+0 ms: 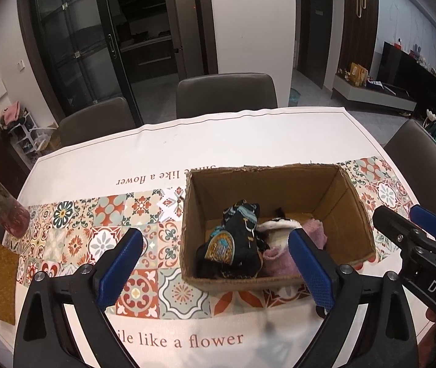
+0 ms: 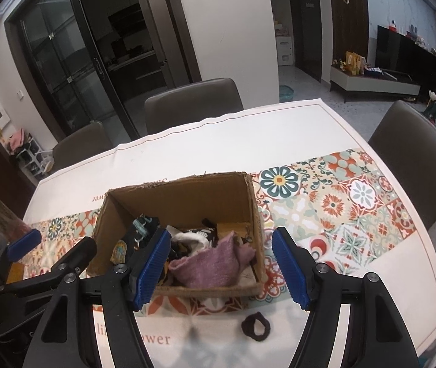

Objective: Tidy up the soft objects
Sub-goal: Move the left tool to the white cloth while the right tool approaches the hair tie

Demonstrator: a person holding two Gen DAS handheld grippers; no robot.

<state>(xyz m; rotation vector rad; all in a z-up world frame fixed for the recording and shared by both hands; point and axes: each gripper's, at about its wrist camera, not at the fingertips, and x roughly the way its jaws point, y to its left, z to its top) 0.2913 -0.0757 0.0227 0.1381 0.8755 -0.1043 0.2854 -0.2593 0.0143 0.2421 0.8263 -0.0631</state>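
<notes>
- Left gripper (image 1: 214,270) — jaws spread wide, holding nothing; its right finger overlaps the near right part of the box (image 1: 279,181).
- Right gripper (image 2: 222,268) — also wide open and empty, with the box's near wall between its fingers.
- Inside the box: a black patterned cloth (image 1: 233,242) toward the left, a pink cloth (image 2: 208,263) toward the right, white fabric (image 2: 191,237) between them.
- A dark hair tie (image 2: 256,326) lies on the tablecloth (image 2: 355,282), below the right gripper's fingertips, just outside the box.
</notes>
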